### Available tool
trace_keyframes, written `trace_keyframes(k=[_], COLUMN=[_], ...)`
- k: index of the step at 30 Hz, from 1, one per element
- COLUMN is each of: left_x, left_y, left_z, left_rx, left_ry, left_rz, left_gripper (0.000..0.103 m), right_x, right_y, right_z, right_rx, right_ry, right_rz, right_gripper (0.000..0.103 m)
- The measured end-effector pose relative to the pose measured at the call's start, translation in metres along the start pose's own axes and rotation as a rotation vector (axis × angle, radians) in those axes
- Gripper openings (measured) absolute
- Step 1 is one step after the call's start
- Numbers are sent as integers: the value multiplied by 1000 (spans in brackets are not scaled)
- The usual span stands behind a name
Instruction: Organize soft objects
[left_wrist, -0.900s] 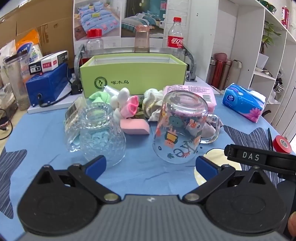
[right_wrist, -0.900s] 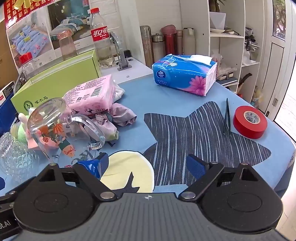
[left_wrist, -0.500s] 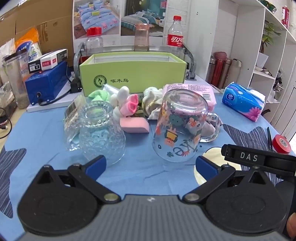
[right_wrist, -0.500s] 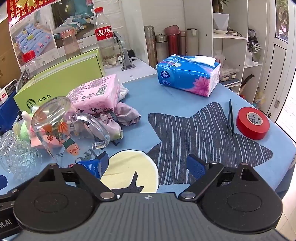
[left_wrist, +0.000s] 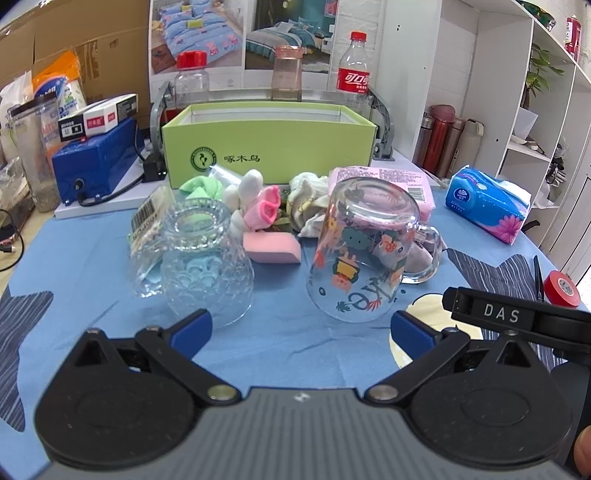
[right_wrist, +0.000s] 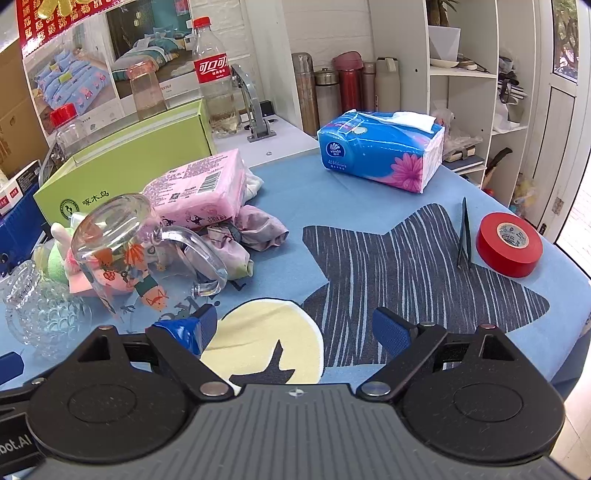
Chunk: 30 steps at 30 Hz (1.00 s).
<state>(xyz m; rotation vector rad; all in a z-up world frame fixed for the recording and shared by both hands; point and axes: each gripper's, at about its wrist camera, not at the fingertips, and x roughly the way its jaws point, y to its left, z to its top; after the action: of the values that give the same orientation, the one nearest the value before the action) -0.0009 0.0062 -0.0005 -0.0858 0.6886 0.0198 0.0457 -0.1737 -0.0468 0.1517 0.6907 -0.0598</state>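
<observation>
Your left wrist camera sits just behind the left gripper (left_wrist: 301, 328) and looks forward and down over the blue patterned tablecloth (left_wrist: 288, 347), close to the upside-down clear glass mug with cartoon prints (left_wrist: 360, 251) ahead of its fingers. Your right wrist camera sits likewise behind the right gripper (right_wrist: 295, 328), with that mug (right_wrist: 118, 254) ahead-left. Both views share the lime-green cardboard box (left_wrist: 269, 151) and the blue soft tissue pack (right_wrist: 380, 147) farther ahead.

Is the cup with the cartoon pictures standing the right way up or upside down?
Upside down. The cartoon mug rests on its rim on the blue tablecloth, thick glass base on top, printed letters inverted.
</observation>
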Motion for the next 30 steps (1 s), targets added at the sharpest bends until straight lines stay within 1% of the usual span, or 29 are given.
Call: trace_keyframes(k=[30], left_x=[1], left_y=[-1], left_z=[0], left_rx=[6], left_ry=[12], left_rz=[-11], left_gripper=[103], right_x=[0], right_y=[5], right_z=[-1], right_rx=[-12], right_ry=[6], right_rz=[16], right_gripper=[78])
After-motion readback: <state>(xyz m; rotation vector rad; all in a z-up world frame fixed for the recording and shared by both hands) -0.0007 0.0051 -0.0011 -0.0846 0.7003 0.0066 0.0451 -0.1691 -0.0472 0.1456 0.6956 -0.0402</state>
